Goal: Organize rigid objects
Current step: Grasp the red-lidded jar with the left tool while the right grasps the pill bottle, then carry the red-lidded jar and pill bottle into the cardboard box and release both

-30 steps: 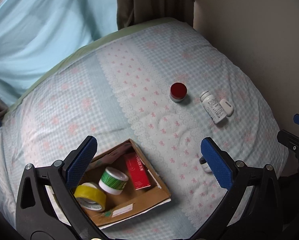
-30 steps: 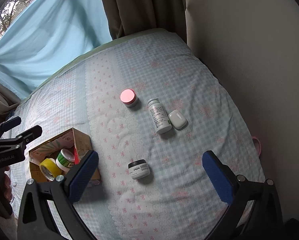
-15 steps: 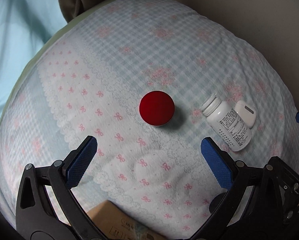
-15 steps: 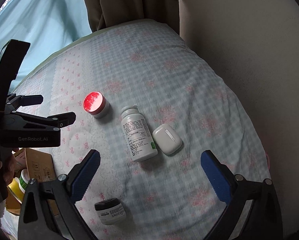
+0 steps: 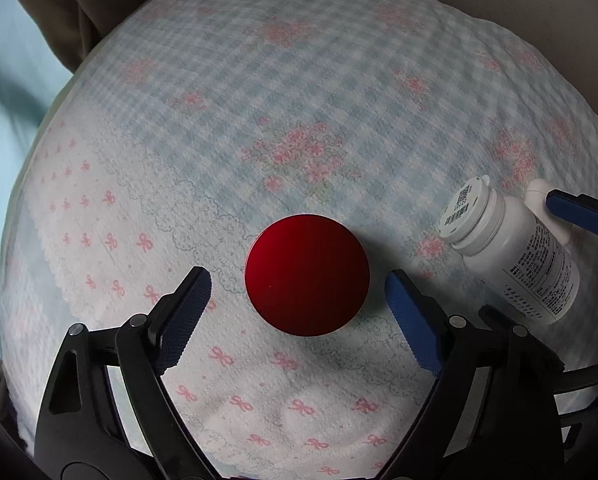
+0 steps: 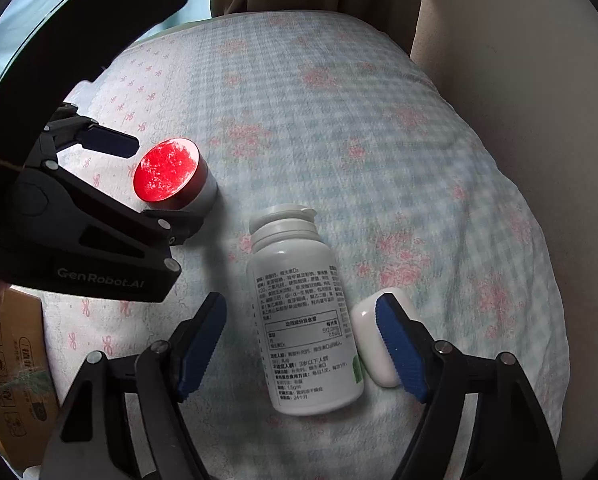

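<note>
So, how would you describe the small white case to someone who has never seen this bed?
On the checked bedspread, find the white pill bottle lying on its side between the open fingers of the right hand-held gripper. The small white case lies right beside its lower half. It is smooth, rounded and unlabelled, unlike the printed bottle and the red-lidded jar.

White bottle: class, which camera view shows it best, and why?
The right wrist view: the white bottle lies whole between the open tongs, label readable. The left wrist view shows it only at the right edge, partly cut by the tongs.
</note>
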The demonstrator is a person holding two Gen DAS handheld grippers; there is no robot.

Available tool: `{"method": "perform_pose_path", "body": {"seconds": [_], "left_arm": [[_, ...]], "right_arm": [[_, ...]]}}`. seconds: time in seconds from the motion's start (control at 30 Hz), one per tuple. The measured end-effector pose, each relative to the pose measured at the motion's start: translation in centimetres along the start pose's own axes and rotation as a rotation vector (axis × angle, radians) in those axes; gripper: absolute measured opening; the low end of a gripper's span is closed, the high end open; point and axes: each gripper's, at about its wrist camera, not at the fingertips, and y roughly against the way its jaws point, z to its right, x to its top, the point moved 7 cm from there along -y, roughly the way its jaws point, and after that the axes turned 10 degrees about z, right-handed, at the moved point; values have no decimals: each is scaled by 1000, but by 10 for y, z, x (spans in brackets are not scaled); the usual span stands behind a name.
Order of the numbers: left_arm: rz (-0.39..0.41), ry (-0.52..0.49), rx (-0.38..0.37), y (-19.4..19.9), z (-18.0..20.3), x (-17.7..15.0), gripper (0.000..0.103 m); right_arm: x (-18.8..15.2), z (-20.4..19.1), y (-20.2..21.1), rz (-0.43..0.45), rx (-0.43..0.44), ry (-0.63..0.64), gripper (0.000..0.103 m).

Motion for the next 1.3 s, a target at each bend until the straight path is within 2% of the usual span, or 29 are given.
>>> {"method": "perform_pose_path", "body": {"seconds": [0.03,0.07,0.1,0.13,0.27,0.3,0.57,0.77,1.0,1.13,1.3], "left_arm": [[0,-13,0,-3,2,0,87],[-6,-26,2,-7,4,0,85],[-11,-35,0,-10,6,-1,74],[-19,-37,-8,-12,8,-1,63],[-20,-1,-12,-17,6,0,58],[-16,4,-6,-17,6,2,53],[-32,22,-9,-19,-3,6,53],[-37,61,17,-6,-8,4,52],[1,104,24,56,-4,7,52],[55,126,30,111,-5,16,52],[136,200,17,197,-12,20,52]], "right_arm": [[0,-1,-3,3,-2,16,72],[0,-4,-6,1,-1,31,66],[-2,-6,-10,-7,4,42,59],[-3,-7,-13,-16,6,49,57],[-3,-7,-14,-14,-29,70,51],[-3,-6,-15,-14,-35,70,50],[-3,-6,-18,-19,-24,75,49],[-1,-1,-13,-37,21,48,48],[9,8,20,-24,46,-39,48],[29,15,61,7,40,-78,48],[59,18,132,41,51,-92,48]]}}
